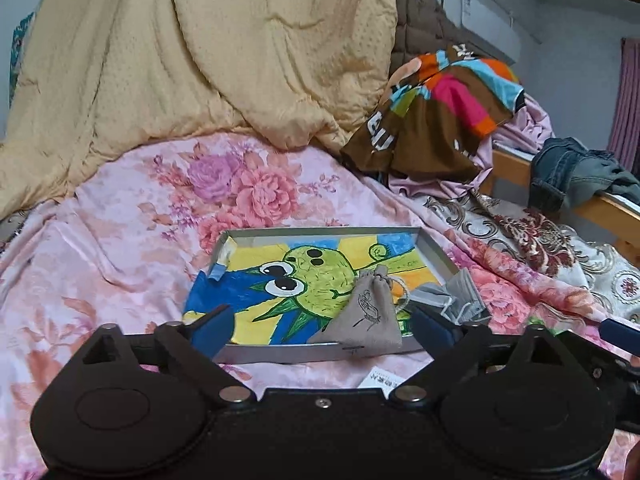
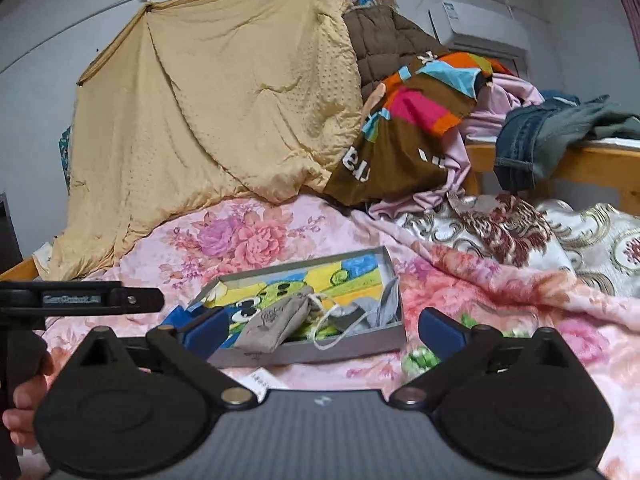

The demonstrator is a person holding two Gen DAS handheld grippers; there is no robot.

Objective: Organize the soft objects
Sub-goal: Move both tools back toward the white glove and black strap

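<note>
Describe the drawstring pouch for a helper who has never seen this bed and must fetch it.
On the pink floral bedspread lies a shallow grey tray lined with a bright cartoon drawing. The pouch lies in the tray's near right part. Unlike the grey face mask beside it, it is beige, with a cord and a small printed sketch.

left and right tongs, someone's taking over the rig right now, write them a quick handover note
Left tongs: open, empty, hovering short of the tray.
Right tongs: open, empty, also short of the tray.
Grey drawstring pouch lies in the shallow tray on the floral bedspread; a grey face mask lies at its right end, straps trailing over the rim.
Done: both soft items are in the tray.
Left: possibly tucking the straps in; the clothes heaped behind are untouched.
</note>
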